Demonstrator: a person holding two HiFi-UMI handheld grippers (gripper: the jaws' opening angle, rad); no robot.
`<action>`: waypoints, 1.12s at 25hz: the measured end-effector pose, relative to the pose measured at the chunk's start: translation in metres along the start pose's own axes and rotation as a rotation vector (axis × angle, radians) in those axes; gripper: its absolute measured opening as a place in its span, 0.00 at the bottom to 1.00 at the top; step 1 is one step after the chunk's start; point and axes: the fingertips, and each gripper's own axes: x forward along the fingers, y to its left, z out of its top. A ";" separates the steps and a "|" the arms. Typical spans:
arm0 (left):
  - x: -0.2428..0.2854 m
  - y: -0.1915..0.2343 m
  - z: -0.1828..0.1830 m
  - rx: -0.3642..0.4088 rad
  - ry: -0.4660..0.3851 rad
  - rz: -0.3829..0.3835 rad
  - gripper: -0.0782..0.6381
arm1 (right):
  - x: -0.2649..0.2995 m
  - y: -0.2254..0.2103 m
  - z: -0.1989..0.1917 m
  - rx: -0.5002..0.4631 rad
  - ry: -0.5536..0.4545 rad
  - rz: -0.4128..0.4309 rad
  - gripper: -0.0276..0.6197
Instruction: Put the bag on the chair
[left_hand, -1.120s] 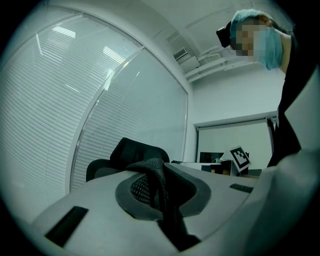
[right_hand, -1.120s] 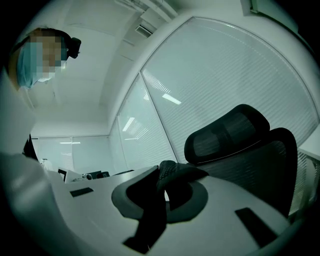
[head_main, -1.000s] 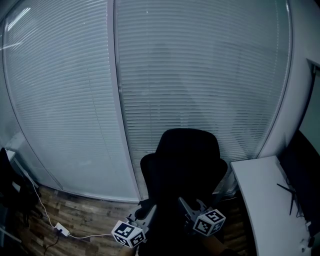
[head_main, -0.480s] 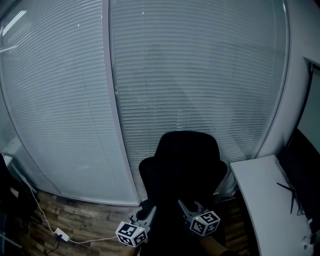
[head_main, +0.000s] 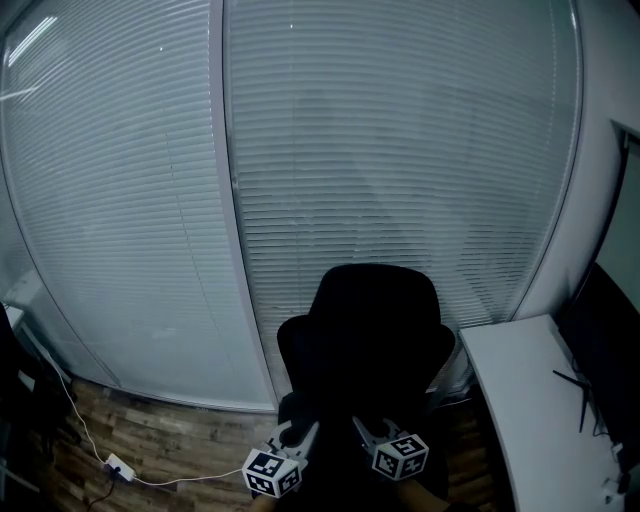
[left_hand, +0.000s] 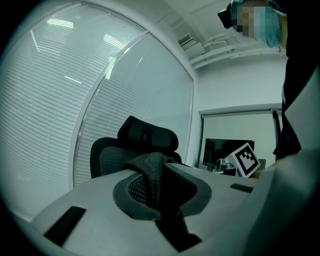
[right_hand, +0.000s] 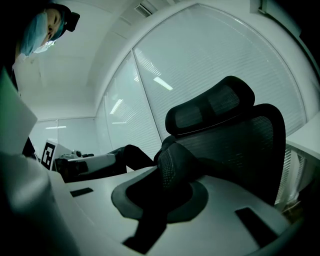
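Observation:
A black mesh office chair (head_main: 375, 320) with a headrest stands before the window blinds. My two grippers sit low in the head view, just in front of its seat: the left gripper (head_main: 306, 432) and the right gripper (head_main: 362, 428). The bag is black and blends into the dark chair there. In the left gripper view a black mesh bag strap (left_hand: 150, 172) is pinched in the left gripper (left_hand: 161, 195), with the chair (left_hand: 145, 137) behind. In the right gripper view the right gripper (right_hand: 160, 200) is shut on another padded strap (right_hand: 175, 165), next to the chair back (right_hand: 240, 135).
A white desk (head_main: 515, 400) stands right of the chair, with a dark monitor (left_hand: 222, 149) on it. A white power strip (head_main: 117, 464) and its cable lie on the wooden floor at the left. Glass walls with blinds (head_main: 400, 150) close off the far side.
Both grippers have drawn closer together and sunk slightly toward the bottom of the head view. Their grips on the straps are unchanged.

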 end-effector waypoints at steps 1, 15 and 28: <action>0.001 0.000 -0.003 -0.004 0.004 0.003 0.17 | 0.000 -0.001 -0.004 0.000 0.009 -0.004 0.14; 0.005 0.012 -0.061 -0.020 0.129 0.099 0.23 | 0.007 -0.024 -0.056 0.002 0.128 -0.058 0.14; -0.001 0.030 -0.106 -0.077 0.254 0.151 0.32 | 0.012 -0.037 -0.077 0.022 0.184 -0.112 0.14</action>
